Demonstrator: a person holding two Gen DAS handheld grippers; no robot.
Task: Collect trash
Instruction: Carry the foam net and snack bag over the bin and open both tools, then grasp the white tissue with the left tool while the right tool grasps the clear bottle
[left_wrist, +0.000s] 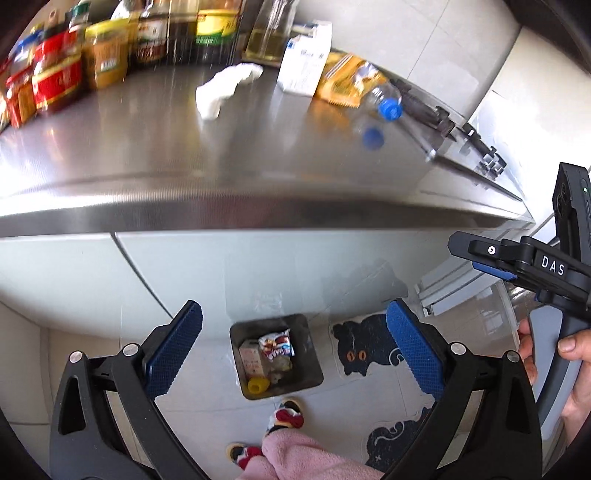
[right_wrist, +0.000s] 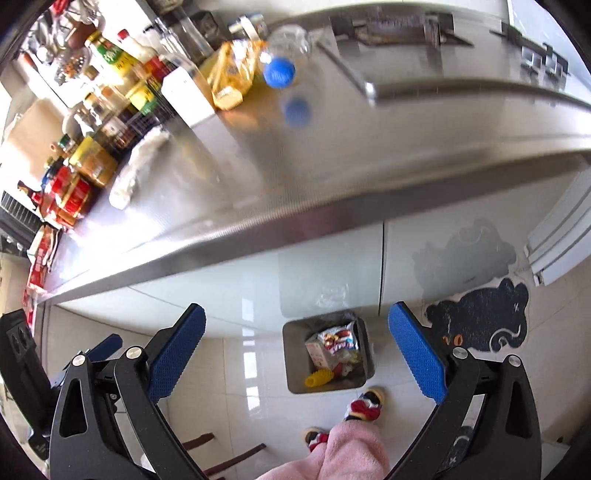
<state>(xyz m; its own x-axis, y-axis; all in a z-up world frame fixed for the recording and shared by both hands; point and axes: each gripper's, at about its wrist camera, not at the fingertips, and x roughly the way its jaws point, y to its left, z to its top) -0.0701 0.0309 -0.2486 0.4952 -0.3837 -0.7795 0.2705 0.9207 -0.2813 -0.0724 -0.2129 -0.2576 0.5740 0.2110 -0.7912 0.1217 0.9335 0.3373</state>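
Below, the bin (left_wrist: 312, 365) sits beside a cat mat (left_wrist: 364, 347), under the steel counter (left_wrist: 184, 166).

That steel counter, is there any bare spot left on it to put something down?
Yes. The steel counter is bare along its front edge, from the white crumpled paper forward. It is crowded at the back: jars and bottles line the wall, and beside them sit a white carton, a yellow wrapper and a blue-capped plastic bottle.

I'm looking from both wrist cameras held high in front of the table (left_wrist: 258, 177), angled down past its front edge. Both views share the floor bin (left_wrist: 275, 356) and the blue-capped bottle (right_wrist: 280, 70).
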